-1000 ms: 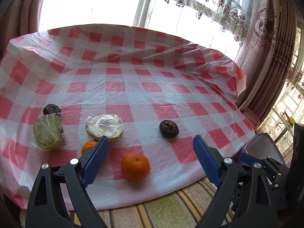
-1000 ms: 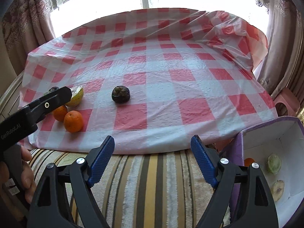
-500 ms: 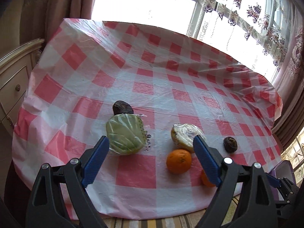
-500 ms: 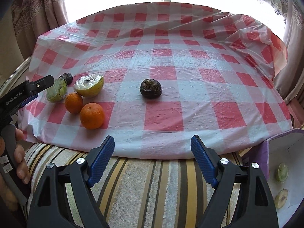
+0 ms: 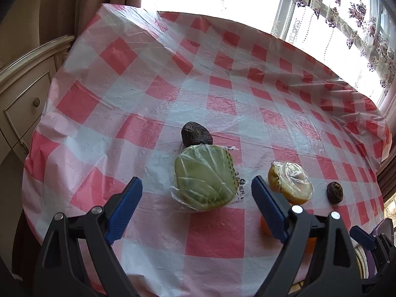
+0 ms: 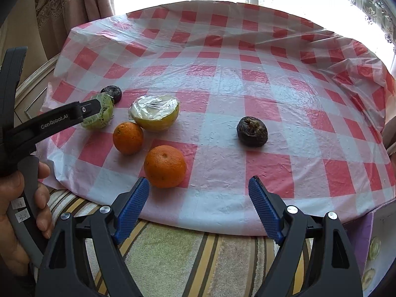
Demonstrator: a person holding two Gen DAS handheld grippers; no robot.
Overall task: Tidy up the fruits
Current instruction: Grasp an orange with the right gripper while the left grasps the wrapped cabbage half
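Both tongs stand wide open and empty, touching nothing. The right tongs point(image 6: 198, 193) hover over the near edge of the tabletop point(image 6: 247, 79), just beside the nearest orange point(image 6: 165, 166); this suits a grasp on it. The left tongs point(image 5: 196, 193) frame the wrapped green fruit point(image 5: 205, 177) near the near left edge, pads apart from it. Behind lie a second orange point(image 6: 128, 137), a wrapped yellow half fruit point(image 6: 155, 112) and two dark fruits point(image 6: 252, 131), one further toward the centre.

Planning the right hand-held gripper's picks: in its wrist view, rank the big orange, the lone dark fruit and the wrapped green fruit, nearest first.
1. Big orange, just ahead, left.
2. Lone dark fruit, farther, right.
3. Wrapped green fruit, far left, behind the other gripper.
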